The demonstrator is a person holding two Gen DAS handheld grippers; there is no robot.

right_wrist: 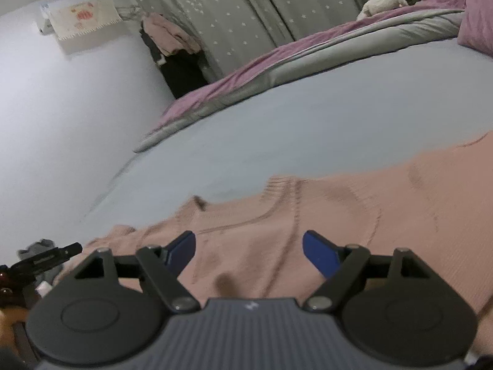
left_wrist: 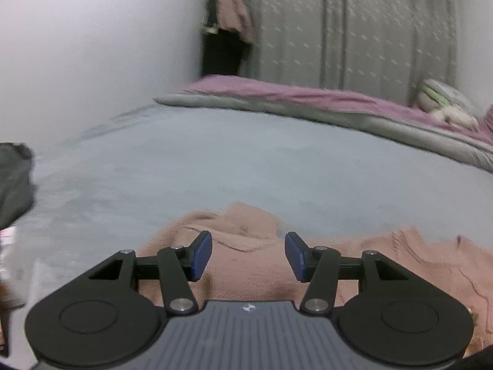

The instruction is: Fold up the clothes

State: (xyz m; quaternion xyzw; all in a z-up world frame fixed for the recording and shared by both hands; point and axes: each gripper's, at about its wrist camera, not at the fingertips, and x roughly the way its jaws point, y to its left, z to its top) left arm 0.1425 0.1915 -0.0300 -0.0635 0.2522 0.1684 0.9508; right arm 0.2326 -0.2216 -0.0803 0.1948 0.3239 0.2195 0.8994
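While one pink sweater (left_wrist: 246, 265) (right_wrist: 323, 215) lies beneath them on the bed (left_wrist: 215, 160), two grippers, left (left_wrist: 248, 256) and right (right_wrist: 249, 251), hover with jaws wide, empty.

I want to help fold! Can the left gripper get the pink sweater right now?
Probably yes. The left gripper is open right over the pink sweater, which lies flat on the bed, with nothing between them.
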